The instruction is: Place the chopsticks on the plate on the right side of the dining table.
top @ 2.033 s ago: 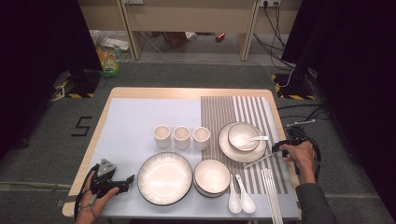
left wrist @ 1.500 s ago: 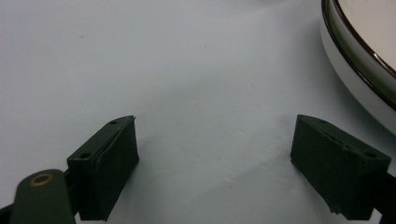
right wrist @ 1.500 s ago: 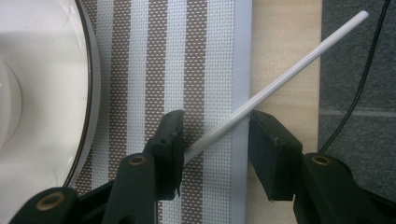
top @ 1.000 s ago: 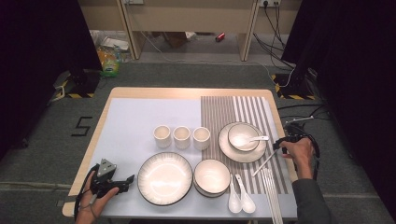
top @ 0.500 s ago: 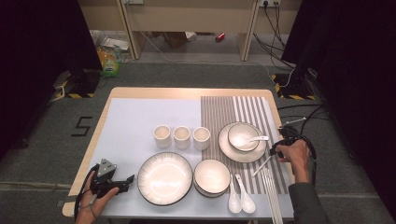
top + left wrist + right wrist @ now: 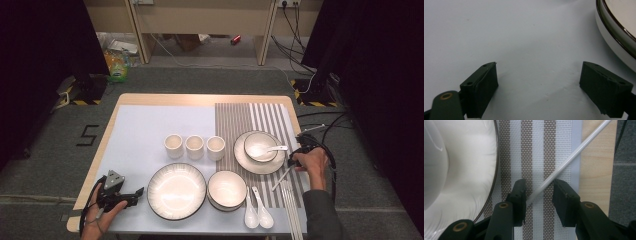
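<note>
- Chopstick (image 6: 566, 162) lies slanted between my right tool's (image 6: 539, 192) jaws, which have just been closing, one end touching a pad.
- Left tool (image 6: 539, 82) rests open on the bench (image 6: 511, 37).

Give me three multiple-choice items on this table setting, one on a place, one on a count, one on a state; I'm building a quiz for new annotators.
1. Where does the chopstick between the right gripper's jaws lie?
A. on the striped mat beside the plate
B. inside a cup
C. on the floor

2. How many small cups stand in the row?
A. two
B. three
C. five

3. How do the left gripper's jaws stand?
A. clamped on a spoon
B. shut on nothing
C. open over the bare sheet

Key:
1 A, since the right gripper view has the stick slanting over the striped mat next to the plate rim.
2 B, by the high view's row of three.
3 C, as the left gripper view has a wide gap with nothing in it.
</note>
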`<state>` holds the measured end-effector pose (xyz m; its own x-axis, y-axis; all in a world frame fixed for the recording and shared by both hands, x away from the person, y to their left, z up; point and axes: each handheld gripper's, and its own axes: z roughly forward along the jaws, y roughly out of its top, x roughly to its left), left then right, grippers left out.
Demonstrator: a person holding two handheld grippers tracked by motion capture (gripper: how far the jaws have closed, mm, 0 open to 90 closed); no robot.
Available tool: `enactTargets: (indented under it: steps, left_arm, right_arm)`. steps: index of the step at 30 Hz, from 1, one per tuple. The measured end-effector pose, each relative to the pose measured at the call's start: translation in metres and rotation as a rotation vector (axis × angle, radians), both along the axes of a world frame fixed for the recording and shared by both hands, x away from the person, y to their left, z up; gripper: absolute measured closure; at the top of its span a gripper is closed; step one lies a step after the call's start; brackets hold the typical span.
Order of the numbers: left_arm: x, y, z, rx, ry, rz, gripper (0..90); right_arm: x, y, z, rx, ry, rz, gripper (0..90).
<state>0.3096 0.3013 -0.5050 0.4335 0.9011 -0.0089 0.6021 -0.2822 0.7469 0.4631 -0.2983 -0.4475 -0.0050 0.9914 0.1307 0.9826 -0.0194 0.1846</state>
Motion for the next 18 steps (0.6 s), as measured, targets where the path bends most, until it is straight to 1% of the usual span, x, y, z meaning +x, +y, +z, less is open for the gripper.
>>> enactTargets:
  steps: [1, 4, 5, 6, 7, 8, 9, 12, 13, 15, 18]
  left_arm:
    - [0.0, 0.0, 0.0, 0.0, 0.0, 0.0, 13.8]
    - [0.0, 0.0, 0.0, 0.0, 0.001, 0.0, 13.8]
    - [0.0, 0.0, 0.0, 0.0, 0.0, 0.0, 13.8]
    - [0.0, 0.0, 0.0, 0.0, 0.001, 0.0, 13.8]
    - [0.0, 0.0, 0.0, 0.0, 0.0, 0.0, 13.8]
    - [0.0, 0.0, 0.0, 0.0, 0.001, 0.0, 13.8]
    - [0.0, 0.0, 0.0, 0.0, 0.0, 0.0, 13.8]
    - [0.0, 0.0, 0.0, 0.0, 0.0, 0.0, 13.8]
    - [0.0, 0.0, 0.0, 0.0, 0.0, 0.0, 13.8]
    - [0.0, 0.0, 0.0, 0.0, 0.0, 0.0, 13.8]
    - [0.0, 0.0, 0.0, 0.0, 0.0, 0.0, 13.8]
  right_arm:
    - [0.001, 0.0, 0.0, -0.002, -0.003, 0.003, 64.2]
    - [0.002, 0.0, 0.0, 0.003, 0.003, -0.016, 64.8]
    - [0.002, 0.0, 0.0, 0.015, -0.003, -0.029, 65.9]
    - [0.002, -0.003, -0.001, 0.022, -0.019, -0.018, 66.0]
    - [0.002, -0.003, 0.0, 0.036, -0.014, -0.039, 66.3]
    - [0.002, -0.005, -0.001, 0.036, -0.025, -0.031, 66.8]
    - [0.001, -0.006, -0.001, 0.046, -0.032, -0.03, 67.3]
    - [0.002, -0.009, -0.002, 0.065, -0.047, -0.049, 68.9]
    - [0.002, -0.01, -0.001, 0.073, -0.045, -0.062, 69.0]
    - [0.003, -0.011, -0.002, 0.066, -0.043, -0.053, 69.1]
    - [0.005, -0.008, -0.001, 0.054, -0.028, -0.071, 69.1]
